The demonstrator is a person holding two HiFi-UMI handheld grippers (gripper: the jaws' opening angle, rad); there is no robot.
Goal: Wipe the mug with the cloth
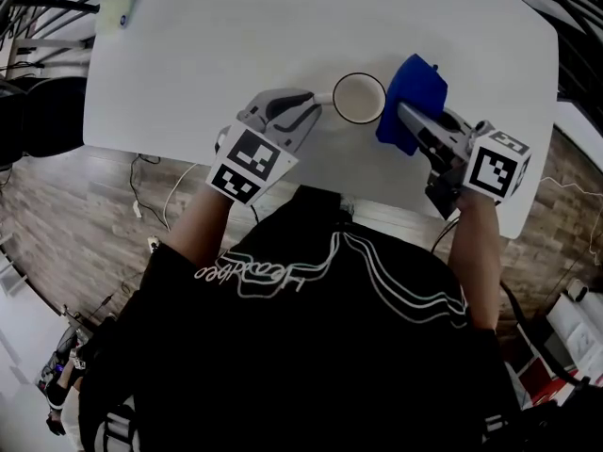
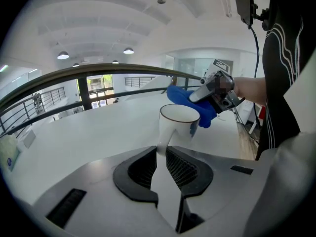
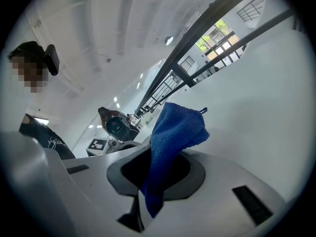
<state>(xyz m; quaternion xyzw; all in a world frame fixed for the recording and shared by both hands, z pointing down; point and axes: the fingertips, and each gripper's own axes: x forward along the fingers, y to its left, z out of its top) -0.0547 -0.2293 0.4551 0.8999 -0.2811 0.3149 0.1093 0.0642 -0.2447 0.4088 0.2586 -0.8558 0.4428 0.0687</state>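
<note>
Where mug (image 1: 359, 98) stands by front edge of table (image 1: 207, 55), cloth (image 1: 411, 102) beside

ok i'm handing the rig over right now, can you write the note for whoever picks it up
Left gripper: shut on the handle of the mug, which stands upright on the table.
Right gripper: shut on the cloth, held right beside the mug; I can't tell if they touch.
Done: mug and cloth both gripped, side by side.
Left: wipe the mug with the cloth; how much is already wiped doesn't show.
</note>
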